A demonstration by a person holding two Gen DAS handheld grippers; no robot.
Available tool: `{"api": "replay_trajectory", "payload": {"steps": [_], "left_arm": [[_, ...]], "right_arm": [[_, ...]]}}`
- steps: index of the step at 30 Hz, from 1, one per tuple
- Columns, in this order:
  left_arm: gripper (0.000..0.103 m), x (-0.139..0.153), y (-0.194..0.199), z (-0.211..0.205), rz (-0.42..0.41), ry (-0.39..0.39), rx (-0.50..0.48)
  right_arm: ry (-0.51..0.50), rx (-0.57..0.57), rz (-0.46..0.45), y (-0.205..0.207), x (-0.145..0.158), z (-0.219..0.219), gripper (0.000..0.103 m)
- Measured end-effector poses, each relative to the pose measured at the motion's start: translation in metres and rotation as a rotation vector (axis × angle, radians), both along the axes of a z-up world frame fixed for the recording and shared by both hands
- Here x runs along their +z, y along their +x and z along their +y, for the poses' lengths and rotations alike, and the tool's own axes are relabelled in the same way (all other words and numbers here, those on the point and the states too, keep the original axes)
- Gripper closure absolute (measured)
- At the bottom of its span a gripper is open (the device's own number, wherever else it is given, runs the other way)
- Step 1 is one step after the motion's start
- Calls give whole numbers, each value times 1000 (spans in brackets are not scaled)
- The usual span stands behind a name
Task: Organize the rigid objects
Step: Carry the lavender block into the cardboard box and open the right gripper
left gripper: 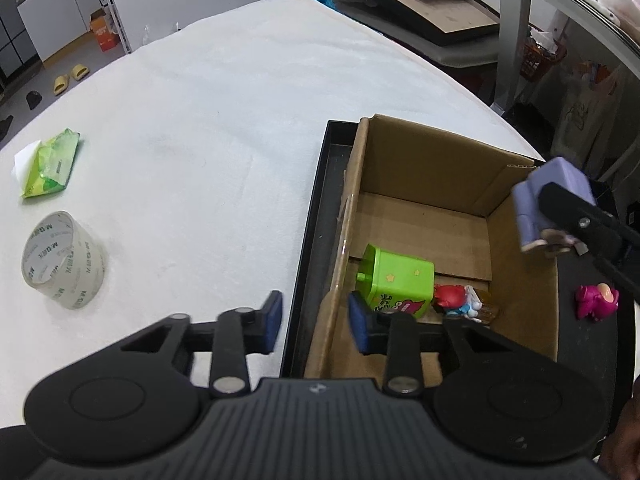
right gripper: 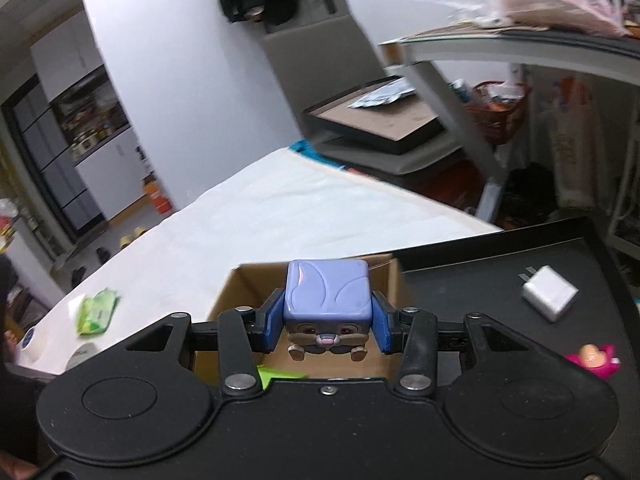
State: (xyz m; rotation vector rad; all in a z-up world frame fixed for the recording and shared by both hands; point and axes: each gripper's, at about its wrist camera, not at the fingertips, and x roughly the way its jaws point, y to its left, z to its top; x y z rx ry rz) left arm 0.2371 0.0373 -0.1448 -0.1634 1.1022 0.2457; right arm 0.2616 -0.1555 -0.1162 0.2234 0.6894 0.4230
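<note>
Right wrist only: white charger point(right gripper: 550, 293); right claw point(right gripper: 327, 325) grips purple cube toy point(right gripper: 326, 294), seemingly over box point(right gripper: 228, 300); left claw point(left gripper: 316, 322) open.

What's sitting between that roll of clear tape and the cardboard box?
Only bare white cloth and the black tray's raised edge lie between the clear tape roll and the open cardboard box, plus the open left gripper nearer the camera; the left wrist view shows it.

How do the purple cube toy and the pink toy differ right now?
The purple cube toy is clamped in the right gripper above the box; the pink toy lies free on the black tray. The cube is blocky and larger, the pink toy smaller and irregular. Both are outside the box.
</note>
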Motion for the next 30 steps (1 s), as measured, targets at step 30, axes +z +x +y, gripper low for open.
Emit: {"api": "replay_trajectory", "payload": {"steps": [30], "left_arm": [[93,-6,-1,7,10,-101,-2]], "right_arm": [[-43,117,172,6,-28,34,49]]}}
